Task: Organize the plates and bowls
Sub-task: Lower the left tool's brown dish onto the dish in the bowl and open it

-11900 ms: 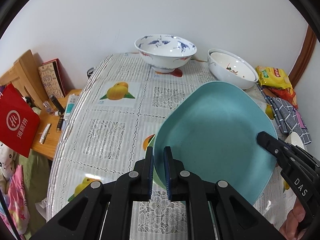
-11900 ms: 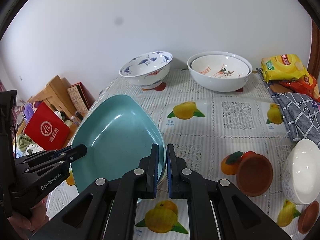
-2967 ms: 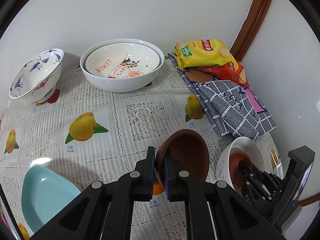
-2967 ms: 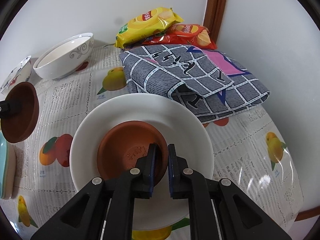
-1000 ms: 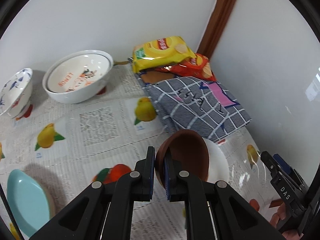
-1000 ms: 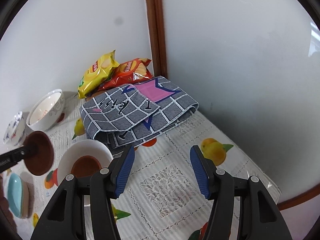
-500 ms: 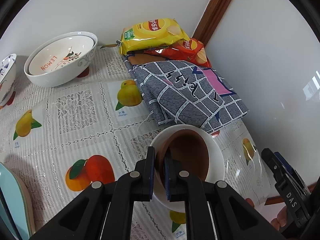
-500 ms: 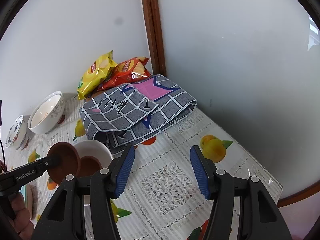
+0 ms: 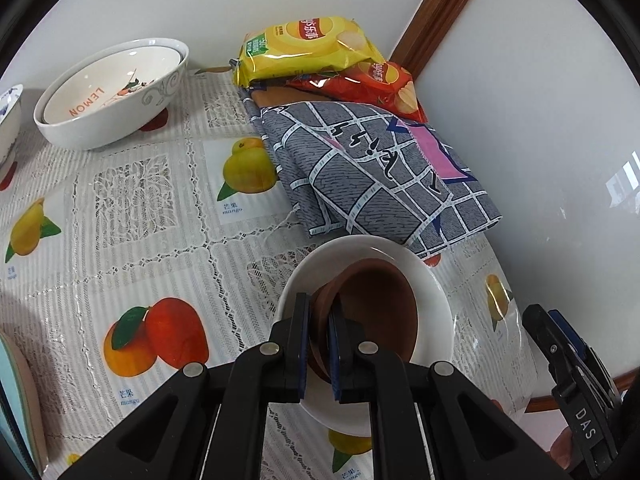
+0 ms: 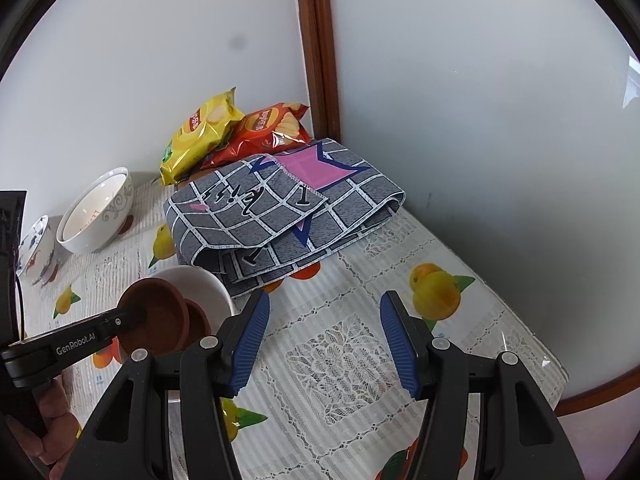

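My left gripper [image 9: 318,320] is shut on the near rim of a brown bowl [image 9: 376,308]. The bowl hangs tilted, partly inside a white bowl [image 9: 436,292] on the fruit-print tablecloth. From the right wrist view, the held brown bowl [image 10: 154,316] sits just over a smaller brown bowl [image 10: 198,320] lying in the white bowl [image 10: 200,280]. The left wrist view hides that smaller bowl. To the right of the white bowl, my right gripper [image 10: 324,336] hovers open above bare tablecloth with nothing between its fingers.
A folded grey checked cloth [image 9: 372,172] lies just behind the white bowl, with yellow [image 9: 308,44] and red [image 9: 380,88] crisp bags beyond. Two nested white bowls [image 9: 108,92] and a blue-patterned bowl [image 9: 8,120] stand far left. A teal plate [image 9: 16,392] is near left. The wall is close on the right.
My left gripper has come down and forward, bringing the brown bowl from above the white bowl into it. The right gripper has stayed open and still.
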Motion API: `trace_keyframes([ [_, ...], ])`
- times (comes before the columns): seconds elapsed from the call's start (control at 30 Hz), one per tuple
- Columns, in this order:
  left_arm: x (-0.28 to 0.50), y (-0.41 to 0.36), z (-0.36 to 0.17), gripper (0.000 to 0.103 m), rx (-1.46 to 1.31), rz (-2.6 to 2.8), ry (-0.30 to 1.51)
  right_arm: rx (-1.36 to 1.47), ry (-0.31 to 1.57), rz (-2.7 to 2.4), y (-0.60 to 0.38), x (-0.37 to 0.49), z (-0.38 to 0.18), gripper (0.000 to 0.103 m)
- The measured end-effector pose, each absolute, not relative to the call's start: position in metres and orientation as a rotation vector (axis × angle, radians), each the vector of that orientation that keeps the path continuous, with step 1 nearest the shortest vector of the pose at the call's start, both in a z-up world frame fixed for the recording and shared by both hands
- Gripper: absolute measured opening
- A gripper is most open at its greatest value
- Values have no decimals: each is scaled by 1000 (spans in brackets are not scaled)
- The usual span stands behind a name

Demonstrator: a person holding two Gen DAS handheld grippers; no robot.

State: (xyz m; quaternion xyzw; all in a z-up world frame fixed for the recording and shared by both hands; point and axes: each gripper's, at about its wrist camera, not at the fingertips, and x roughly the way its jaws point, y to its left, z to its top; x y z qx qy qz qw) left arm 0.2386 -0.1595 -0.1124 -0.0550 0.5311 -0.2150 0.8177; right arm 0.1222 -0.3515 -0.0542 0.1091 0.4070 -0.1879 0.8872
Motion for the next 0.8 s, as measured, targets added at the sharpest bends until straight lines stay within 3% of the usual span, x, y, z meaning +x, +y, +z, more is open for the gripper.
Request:
trace_keyframes([
  [0.8,239,-167,-122,10,-144,-484,1165,210,869,-372,-349,124,-59,57],
])
